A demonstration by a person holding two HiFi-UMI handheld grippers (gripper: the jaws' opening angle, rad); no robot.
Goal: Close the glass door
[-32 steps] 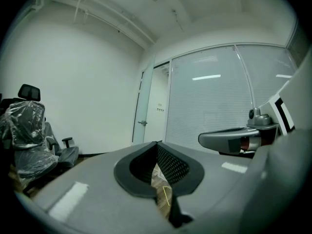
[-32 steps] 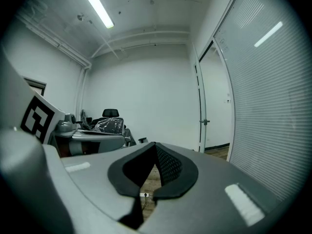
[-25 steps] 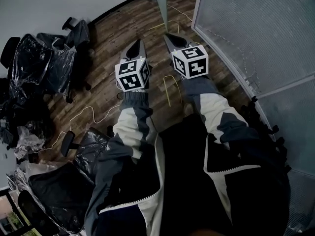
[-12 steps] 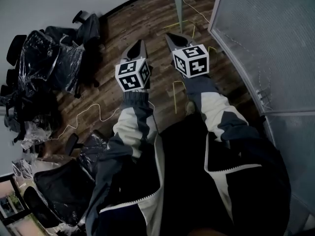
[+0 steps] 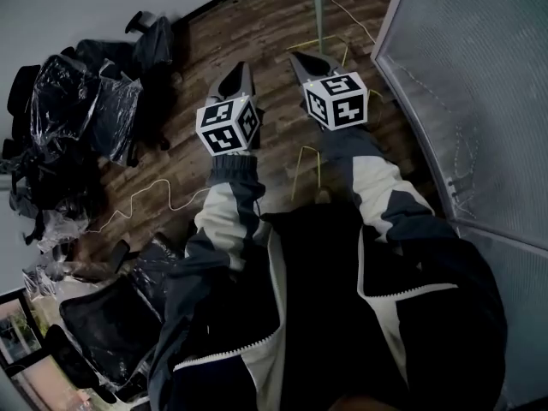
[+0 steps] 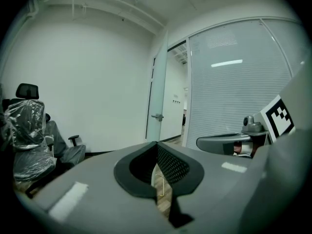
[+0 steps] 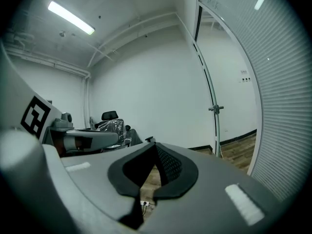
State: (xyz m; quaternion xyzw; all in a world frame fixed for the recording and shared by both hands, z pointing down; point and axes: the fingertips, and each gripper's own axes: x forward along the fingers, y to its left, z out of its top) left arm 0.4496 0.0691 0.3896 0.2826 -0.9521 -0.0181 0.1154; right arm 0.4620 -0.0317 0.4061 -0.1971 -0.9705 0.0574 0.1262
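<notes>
- In front of the glass door (image 6: 157, 101), and well back from it, we hold both grippers out with nothing in them.
- The door stands open. From our head we see only its thin edge, at the far end of the wood floor (image 5: 257, 32).
- The door handle (image 6: 157, 116) sticks out from the door about halfway up.
- To the right of the door is the frosted wall (image 5: 479, 75). Between the two there is an open gap.
- The left gripper (image 5: 243, 68) points at the door. Its jaws are together, tips touching, with nothing between them.
- The right gripper (image 5: 298, 59) is nearer the door's edge. Its jaws are pressed together too, and they are empty.
- The chairs wrapped in plastic (image 5: 81, 110) are far to the left of the door, out of our way.
- A yellow cord (image 5: 304, 157) lies on the floor between us and the door.
- We think this is the first step, getting to the door. Nothing touches it yet.
- Next, we need to get close and put a gripper on the handle or the edge. Then we swing the door until the gap is gone.
- Jaws that are together can push. To grab the handle, they would have to open first.
- We should not trip on the cord.
</notes>
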